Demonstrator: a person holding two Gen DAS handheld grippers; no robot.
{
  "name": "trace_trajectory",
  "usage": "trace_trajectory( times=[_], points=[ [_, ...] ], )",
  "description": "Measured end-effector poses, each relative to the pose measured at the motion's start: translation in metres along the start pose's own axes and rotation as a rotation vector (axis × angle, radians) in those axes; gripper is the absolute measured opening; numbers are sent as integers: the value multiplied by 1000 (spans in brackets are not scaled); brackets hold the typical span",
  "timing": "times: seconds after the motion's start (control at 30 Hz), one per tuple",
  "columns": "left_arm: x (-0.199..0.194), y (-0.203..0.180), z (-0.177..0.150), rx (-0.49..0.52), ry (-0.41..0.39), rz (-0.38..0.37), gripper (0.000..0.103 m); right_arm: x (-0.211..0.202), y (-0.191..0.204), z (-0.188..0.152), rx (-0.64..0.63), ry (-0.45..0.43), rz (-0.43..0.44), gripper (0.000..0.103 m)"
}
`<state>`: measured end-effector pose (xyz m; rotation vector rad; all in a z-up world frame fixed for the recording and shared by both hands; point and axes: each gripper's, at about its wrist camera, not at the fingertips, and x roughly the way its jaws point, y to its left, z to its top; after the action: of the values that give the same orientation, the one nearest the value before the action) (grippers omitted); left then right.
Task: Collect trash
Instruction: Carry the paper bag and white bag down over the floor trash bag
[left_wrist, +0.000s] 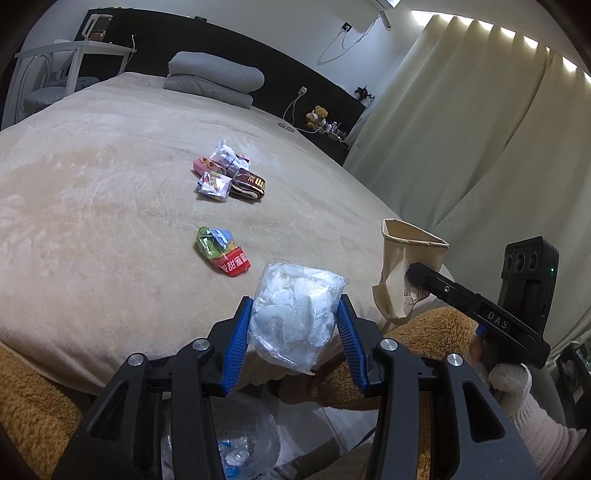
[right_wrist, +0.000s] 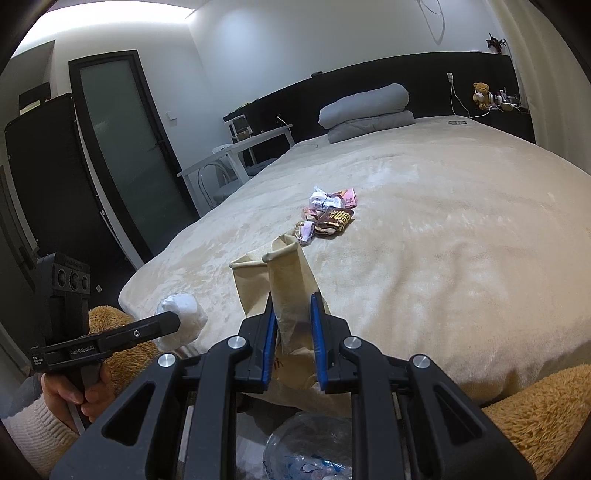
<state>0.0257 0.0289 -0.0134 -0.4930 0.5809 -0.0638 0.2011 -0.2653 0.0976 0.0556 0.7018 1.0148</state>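
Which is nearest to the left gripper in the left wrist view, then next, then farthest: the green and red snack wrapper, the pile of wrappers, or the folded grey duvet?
Measured from the left gripper:
1. Green and red snack wrapper, just ahead on the bed, slightly left.
2. Pile of wrappers, mid-bed, beyond it.
3. Folded grey duvet, at the headboard end.

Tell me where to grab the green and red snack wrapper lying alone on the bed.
Grip the green and red snack wrapper across its narrower crumpled green end, coming from above. It lies flat on the blanket, apart from the other wrappers, so the puffed folds probably give the best purchase.
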Motion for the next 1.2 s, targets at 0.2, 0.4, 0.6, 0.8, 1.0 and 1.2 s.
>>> trace_trajectory(
  times=[0.2, 0.4, 0.6, 0.8, 1.0, 1.2],
  points=[
    [4, 1, -17, -17, 41, 25, 44, 1, -5, -18, 69, 80, 19, 19],
    [11, 6, -32, -59, 85, 27, 44, 9, -2, -36, 103, 164, 18, 19],
    [28, 10, -54, -84, 189, 43, 44, 28, 0, -56, 138, 276, 19, 19],
    [44, 16, -70, -96, 290, 86, 44, 53, 0, -81, 174, 429, 10, 19],
    [65, 34, -83, -159, 407, 138, 44, 76, -6, -99, 196, 574, -41, 19],
    [84, 50, -97, -216, 514, 179, 45, 104, -12, -121, 218, 727, -100, 19]
  ],
)
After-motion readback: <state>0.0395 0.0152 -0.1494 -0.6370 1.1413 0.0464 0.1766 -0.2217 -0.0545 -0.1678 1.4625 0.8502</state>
